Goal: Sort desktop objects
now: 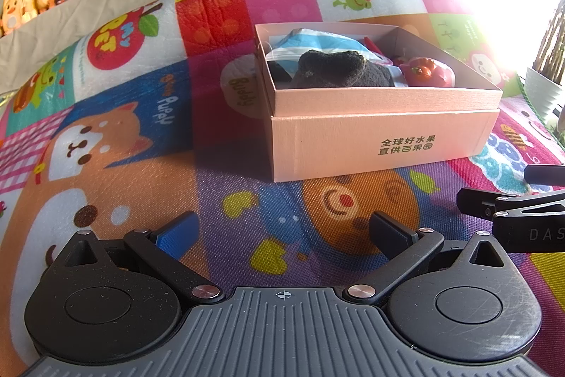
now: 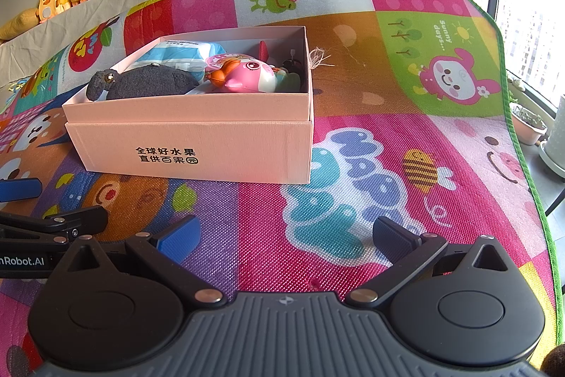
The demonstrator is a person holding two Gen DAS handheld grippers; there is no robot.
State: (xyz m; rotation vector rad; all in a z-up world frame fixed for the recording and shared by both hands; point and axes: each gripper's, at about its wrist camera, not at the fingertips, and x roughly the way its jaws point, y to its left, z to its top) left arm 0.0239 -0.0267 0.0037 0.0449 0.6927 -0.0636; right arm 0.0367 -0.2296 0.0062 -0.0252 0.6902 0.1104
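From the left wrist, the left claw [image 1: 282, 235] hangs spread and empty over the colourful play mat [image 1: 123, 147], with the pink box [image 1: 381, 143] just ahead and slightly to the right. Inside the box lie a dark grey plush [image 1: 339, 68], a blue-and-white packet [image 1: 300, 41] behind it and a red toy [image 1: 425, 71] at the right end. The tip of the other claw shows at the right edge.

From the right wrist, the right claw [image 2: 286, 235] is likewise spread wide, gripping nothing, and the box [image 2: 197, 151] sits ahead to the left. Here a pink squishy toy [image 2: 247, 76] shows beside the grey plush [image 2: 148, 83], which leans over the near left rim. A scrap of loose twine [image 2: 319, 57] lies on the mat [image 2: 388, 165] just beside the far right corner of the box — apparently the only stray thing left. To finish well, I'd reach the right claw over it low, pinch the strands at their thickest knot, and lift clear of the rim before dropping it in.
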